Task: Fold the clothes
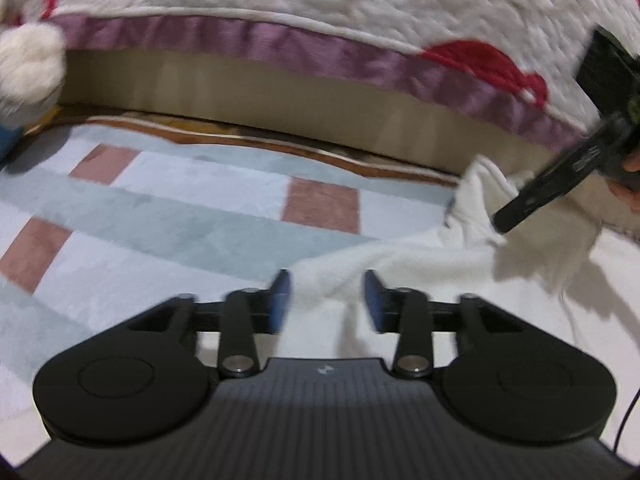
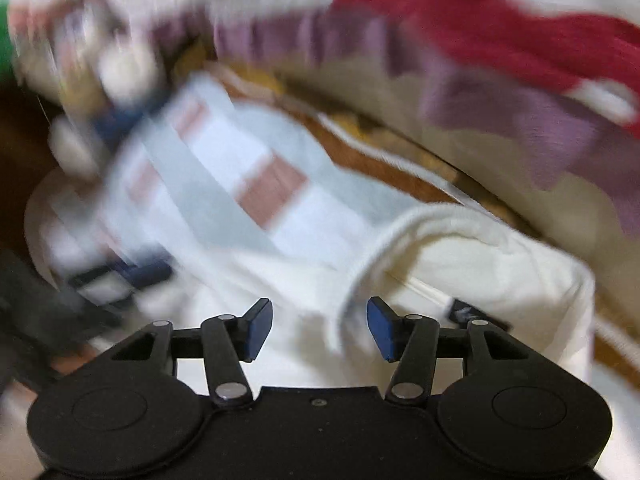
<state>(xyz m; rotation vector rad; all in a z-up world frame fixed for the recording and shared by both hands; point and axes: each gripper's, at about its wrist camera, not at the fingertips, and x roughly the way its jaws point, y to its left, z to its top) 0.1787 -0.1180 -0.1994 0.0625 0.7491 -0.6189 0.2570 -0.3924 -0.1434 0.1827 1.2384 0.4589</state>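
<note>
Here, in the left wrist view, my left gripper (image 1: pixel 326 300) hangs with fingers apart over the white garment's (image 1: pixel 420 280) edge, pinching nothing. It lies rumpled on the checked blanket (image 1: pixel 180 216). In the right wrist view, my right gripper (image 2: pixel 320 328) is released above a folded hem (image 2: pixel 360 272). I judge we're between folds; next, regrip an edge.

A pale blue checked blanket with brick-red squares (image 1: pixel 200 208) covers the bed, beside a white quilted coverlet with red motifs and purple ruffled trim (image 1: pixel 360 12); a fluffy white plush toy (image 1: pixel 30 64) sits at left.
</note>
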